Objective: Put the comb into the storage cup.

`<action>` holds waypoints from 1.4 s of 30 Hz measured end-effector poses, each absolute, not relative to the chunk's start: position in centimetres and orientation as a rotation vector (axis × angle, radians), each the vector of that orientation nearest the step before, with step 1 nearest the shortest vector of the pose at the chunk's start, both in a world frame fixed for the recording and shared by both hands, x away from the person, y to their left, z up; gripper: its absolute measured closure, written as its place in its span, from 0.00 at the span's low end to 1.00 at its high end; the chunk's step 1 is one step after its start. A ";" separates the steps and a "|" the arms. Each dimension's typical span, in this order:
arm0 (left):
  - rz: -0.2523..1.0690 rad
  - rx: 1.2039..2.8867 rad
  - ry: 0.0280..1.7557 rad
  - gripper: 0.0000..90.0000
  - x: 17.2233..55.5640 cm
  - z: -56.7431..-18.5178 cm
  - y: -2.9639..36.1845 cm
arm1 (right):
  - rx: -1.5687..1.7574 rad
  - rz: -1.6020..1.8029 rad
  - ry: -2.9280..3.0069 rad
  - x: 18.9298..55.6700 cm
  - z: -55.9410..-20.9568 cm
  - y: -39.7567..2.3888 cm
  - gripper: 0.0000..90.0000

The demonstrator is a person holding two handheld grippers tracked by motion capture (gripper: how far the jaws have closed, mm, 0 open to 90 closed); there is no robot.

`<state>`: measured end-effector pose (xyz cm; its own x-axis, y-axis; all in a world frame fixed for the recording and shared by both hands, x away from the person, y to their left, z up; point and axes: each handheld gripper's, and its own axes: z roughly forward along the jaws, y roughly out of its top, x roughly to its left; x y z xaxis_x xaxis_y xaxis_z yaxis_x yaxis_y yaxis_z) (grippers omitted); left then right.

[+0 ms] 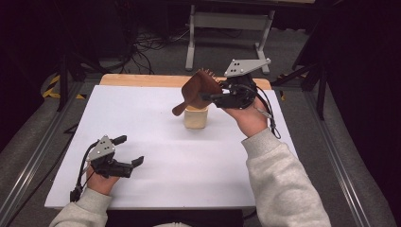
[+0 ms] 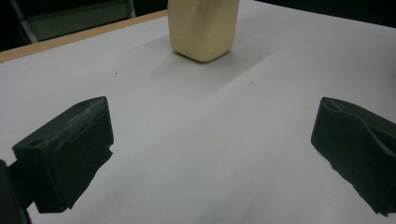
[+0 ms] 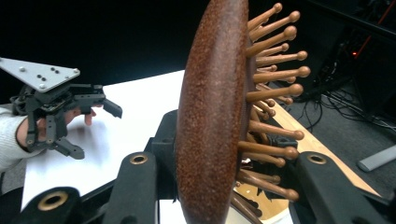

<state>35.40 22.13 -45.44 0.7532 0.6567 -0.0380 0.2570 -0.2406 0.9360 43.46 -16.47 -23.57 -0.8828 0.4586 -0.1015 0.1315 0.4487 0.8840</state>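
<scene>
Right tongs clamped on dark-brown wooden hairbrush, oval speckled back, round-tipped wooden pins, above pale wooden cup. Left tongs spread wide over white worktop.

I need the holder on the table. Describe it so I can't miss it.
On the white table, look toward the far middle, below the right tool and the wooden hairbrush it grips. The holder is a short, pale cream, boxy cup, the only thing standing on the board.

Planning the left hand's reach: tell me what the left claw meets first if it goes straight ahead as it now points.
Probably the pale wooden block: it stands ahead of the open left claw, slightly left of centre, with bare white table between. Depth is unclear.
</scene>
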 end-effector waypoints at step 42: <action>0.451 1.821 0.713 0.00 35.4 -45.4 22.1 | 0.692 1.322 2.232 45.9 -22.8 -20.8 0.65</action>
<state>35.37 22.10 -45.44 0.7487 0.6621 -0.0317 0.2543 -0.2428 0.9362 45.93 -20.76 -22.77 -0.7714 0.6238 -0.1258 0.1897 0.4141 0.8902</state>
